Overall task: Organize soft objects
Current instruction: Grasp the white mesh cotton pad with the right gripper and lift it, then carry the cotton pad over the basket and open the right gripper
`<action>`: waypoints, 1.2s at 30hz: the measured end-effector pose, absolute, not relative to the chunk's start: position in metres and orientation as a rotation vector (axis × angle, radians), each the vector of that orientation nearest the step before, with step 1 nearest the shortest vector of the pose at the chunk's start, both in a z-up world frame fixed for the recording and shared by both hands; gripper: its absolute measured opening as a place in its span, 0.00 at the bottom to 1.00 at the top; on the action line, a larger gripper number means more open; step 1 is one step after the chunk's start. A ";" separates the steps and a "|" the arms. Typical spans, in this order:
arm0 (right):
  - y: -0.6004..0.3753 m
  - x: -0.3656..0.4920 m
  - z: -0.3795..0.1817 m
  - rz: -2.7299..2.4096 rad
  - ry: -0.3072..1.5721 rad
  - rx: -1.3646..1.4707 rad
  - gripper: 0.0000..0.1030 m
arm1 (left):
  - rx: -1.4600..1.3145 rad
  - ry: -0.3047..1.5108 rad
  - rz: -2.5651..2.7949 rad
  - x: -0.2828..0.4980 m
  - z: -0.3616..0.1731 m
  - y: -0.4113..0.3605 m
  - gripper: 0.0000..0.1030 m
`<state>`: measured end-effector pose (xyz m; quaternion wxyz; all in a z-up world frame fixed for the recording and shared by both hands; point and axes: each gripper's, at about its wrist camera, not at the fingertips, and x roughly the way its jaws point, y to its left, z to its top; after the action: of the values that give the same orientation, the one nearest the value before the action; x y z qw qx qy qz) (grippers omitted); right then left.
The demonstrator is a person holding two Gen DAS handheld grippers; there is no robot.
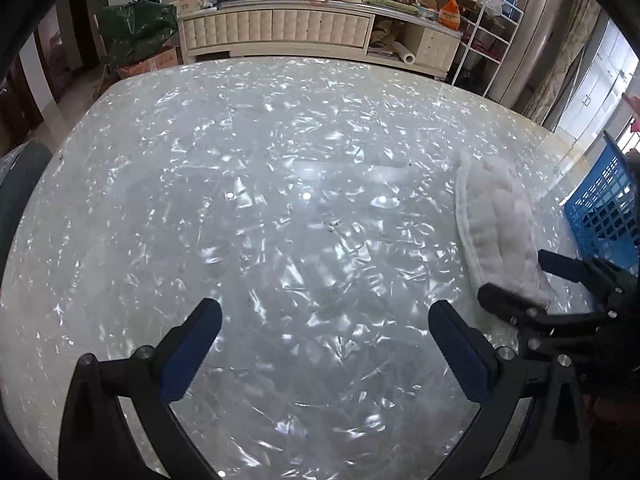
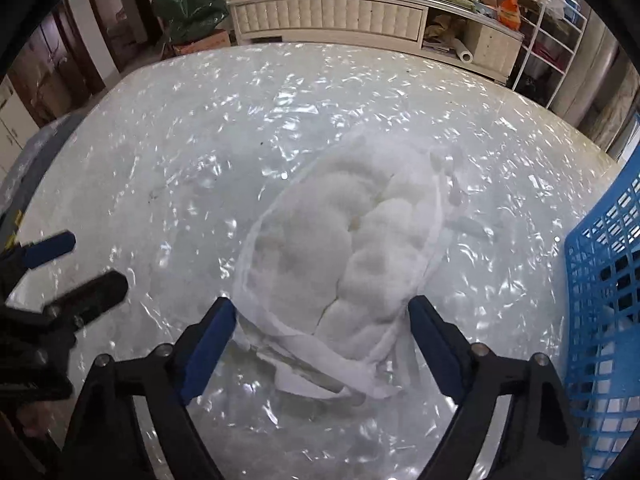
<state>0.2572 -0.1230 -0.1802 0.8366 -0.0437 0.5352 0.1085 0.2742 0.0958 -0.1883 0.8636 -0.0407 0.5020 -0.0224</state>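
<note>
A white fluffy padded cloth (image 2: 344,248) lies flat on the glossy white marbled table (image 2: 160,160). My right gripper (image 2: 322,312) is open, its blue-padded fingers on either side of the cloth's near end, low over the table. In the left wrist view the cloth (image 1: 496,224) lies at the right, with the right gripper (image 1: 528,276) at its near end. My left gripper (image 1: 324,320) is open and empty over bare table, left of the cloth. It also shows in the right wrist view (image 2: 76,264) at the left edge.
A blue plastic lattice basket (image 2: 604,304) stands at the table's right edge, close to the cloth; it also shows in the left wrist view (image 1: 604,208). A white cabinet (image 1: 280,28) with clutter and a white wire rack (image 1: 484,36) stand beyond the far edge.
</note>
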 end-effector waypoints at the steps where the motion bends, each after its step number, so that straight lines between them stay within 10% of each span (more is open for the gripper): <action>1: -0.124 0.257 -0.179 0.223 1.128 -0.089 0.75 | -0.083 1.055 -0.045 0.274 -0.189 0.096 1.00; 5: -0.123 0.249 -0.173 0.254 1.095 -0.078 0.28 | -0.119 1.066 -0.072 0.275 -0.191 0.097 1.00; 8: -0.120 0.244 -0.173 0.276 1.092 -0.067 0.18 | -0.101 1.057 -0.067 0.274 -0.189 0.096 1.00; 36: -0.166 0.156 -0.042 0.262 0.868 -0.040 0.16 | -0.080 0.866 -0.147 0.209 -0.070 0.034 1.00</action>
<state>0.1555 -0.1661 -0.0419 0.8987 -0.0195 0.4194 0.1266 0.2094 0.0342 -0.0700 0.9043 -0.0387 0.4192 -0.0709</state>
